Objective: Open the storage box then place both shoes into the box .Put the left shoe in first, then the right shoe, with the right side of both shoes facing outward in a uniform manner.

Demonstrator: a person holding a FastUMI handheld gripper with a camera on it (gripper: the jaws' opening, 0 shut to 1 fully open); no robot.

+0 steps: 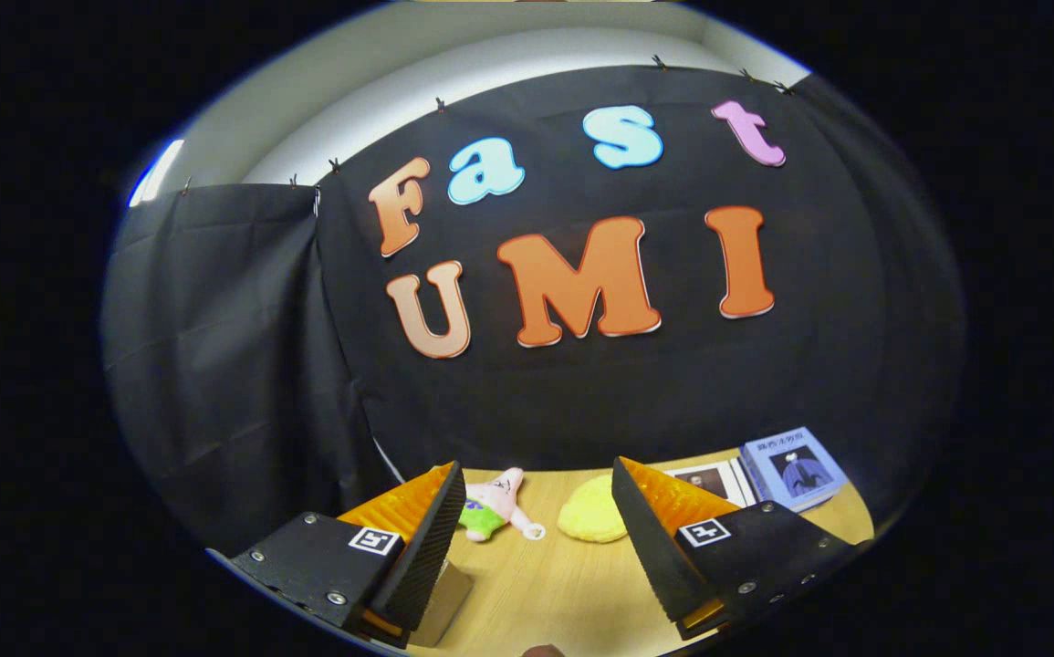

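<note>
The gripper (536, 538) is pointing level or slightly upward toward the booth's cloth wall, riding high enough that just a strip of the wooden worktop (563, 593) is showing beneath it. Its jaws are standing wide apart and holding nothing.

Between and just beyond the fingers, near the worktop's far edge, a pink star-shaped plush toy (501, 504) is lying beside a yellow plush lump (592, 522). Toward the far right corner, a blue book (793, 467) is resting against a second book (707, 482) with a pale cover. A small tan block (447, 598) is peeking out beside the left finger, too hidden to identify.

The storage box and the two shoes are somewhere outside what the camera is taking in, so their state cannot be judged. This raised, empty-jawed pose is fitting either a start position ahead of reaching for the box, or a withdrawal once the shoes are stowed. Which step is in hand is therefore not settled here.
</note>
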